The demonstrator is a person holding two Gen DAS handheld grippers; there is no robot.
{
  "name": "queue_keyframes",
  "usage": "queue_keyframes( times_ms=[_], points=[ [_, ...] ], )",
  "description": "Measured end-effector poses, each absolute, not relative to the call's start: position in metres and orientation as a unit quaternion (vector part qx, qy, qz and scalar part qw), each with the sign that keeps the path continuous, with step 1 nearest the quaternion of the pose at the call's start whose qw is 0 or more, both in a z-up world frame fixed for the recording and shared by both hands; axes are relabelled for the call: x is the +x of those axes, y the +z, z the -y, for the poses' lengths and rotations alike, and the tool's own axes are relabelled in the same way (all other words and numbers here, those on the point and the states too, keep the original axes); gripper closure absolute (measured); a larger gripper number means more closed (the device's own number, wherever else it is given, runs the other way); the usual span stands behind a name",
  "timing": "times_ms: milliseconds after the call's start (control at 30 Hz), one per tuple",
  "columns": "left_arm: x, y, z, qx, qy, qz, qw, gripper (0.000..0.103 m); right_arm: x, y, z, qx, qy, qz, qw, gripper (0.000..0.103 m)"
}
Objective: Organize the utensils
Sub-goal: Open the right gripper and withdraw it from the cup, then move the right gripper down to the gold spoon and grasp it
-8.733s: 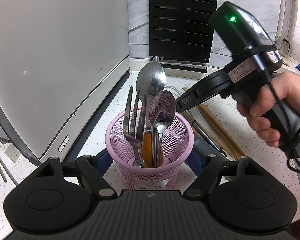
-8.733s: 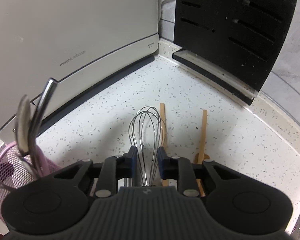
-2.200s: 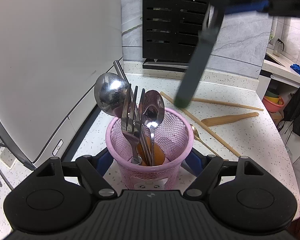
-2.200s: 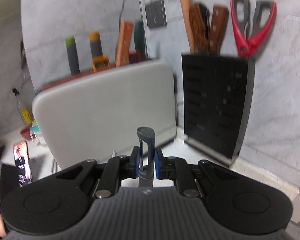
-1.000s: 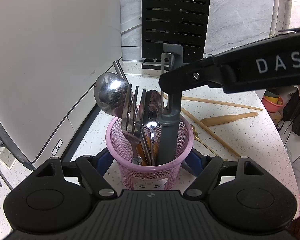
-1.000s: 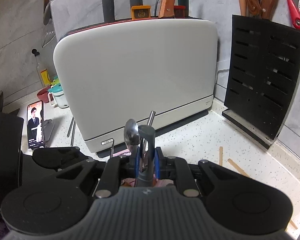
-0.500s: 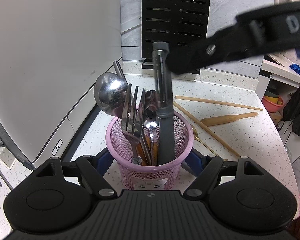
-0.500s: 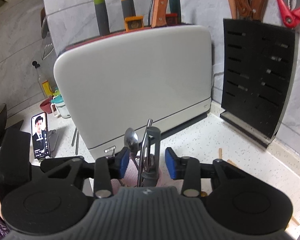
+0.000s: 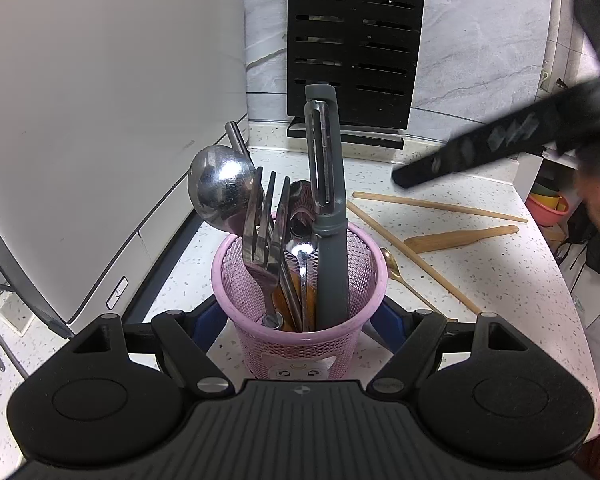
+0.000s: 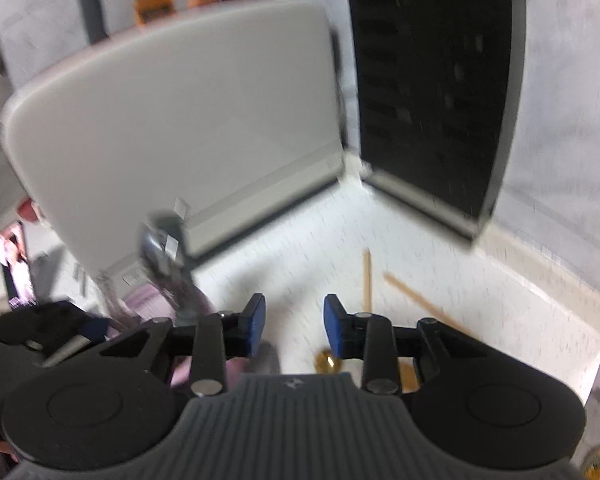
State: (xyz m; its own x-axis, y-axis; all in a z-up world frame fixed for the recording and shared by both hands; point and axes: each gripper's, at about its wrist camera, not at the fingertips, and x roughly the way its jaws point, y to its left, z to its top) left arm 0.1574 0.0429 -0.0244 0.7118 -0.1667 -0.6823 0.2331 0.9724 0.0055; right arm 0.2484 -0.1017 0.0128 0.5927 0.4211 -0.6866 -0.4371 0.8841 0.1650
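A pink mesh utensil holder (image 9: 300, 344) stands on the white counter with forks, spoons, a ladle and a grey peeler (image 9: 328, 200) upright in it. My left gripper (image 9: 296, 316) has its blue pads against both sides of the holder. In the left wrist view my right gripper (image 9: 480, 152) is a blurred black bar at the upper right, clear of the holder. In its own blurred view the right gripper (image 10: 294, 322) has nothing between its fingers and its jaws are closing a little. The holder (image 10: 148, 300) and peeler (image 10: 164, 240) lie to its left.
Wooden chopsticks (image 9: 440, 202), a wooden spatula (image 9: 460, 236) and a gold spoon (image 9: 396, 270) lie on the counter right of the holder. A big white appliance (image 9: 100, 120) fills the left and a black knife block (image 9: 352, 40) stands at the back. The counter edge runs along the right.
The right gripper let go of the grey peeler, spread its jaws and swung away to the right. The peeler now stands in the pink holder. The left gripper kept still.
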Motion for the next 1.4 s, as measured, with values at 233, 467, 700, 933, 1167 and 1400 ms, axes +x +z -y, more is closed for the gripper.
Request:
queue_keyframes(
  times_ms=[233,467,700,933,1167,1400],
  points=[
    [0.157,-0.024,-0.043,0.046,-0.108,-0.364,0.924,0.013,0.277,-0.036,0.096,-0.043,0.219,-0.44,0.87,0.072],
    [0.158,-0.024,-0.043,0.046,-0.108,-0.364,0.924,0.013,0.285,-0.055,0.091,-0.064,0.225,-0.461,0.856,0.072],
    [0.158,-0.024,-0.043,0.046,-0.108,-0.364,0.924,0.013,0.288,-0.064,0.093,-0.069,0.22,-0.474,0.85,0.077],
    [0.158,-0.024,-0.043,0.046,-0.108,-0.364,0.924,0.013,0.288,-0.068,0.087,-0.085,0.218,-0.475,0.848,0.083],
    [0.158,-0.024,-0.043,0.046,-0.108,-0.364,0.924,0.013,0.285,-0.069,0.078,-0.107,0.222,-0.463,0.851,0.083],
    [0.158,-0.024,-0.043,0.046,-0.108,-0.364,0.924,0.013,0.283,-0.068,0.075,-0.114,0.222,-0.459,0.852,0.089]
  ],
)
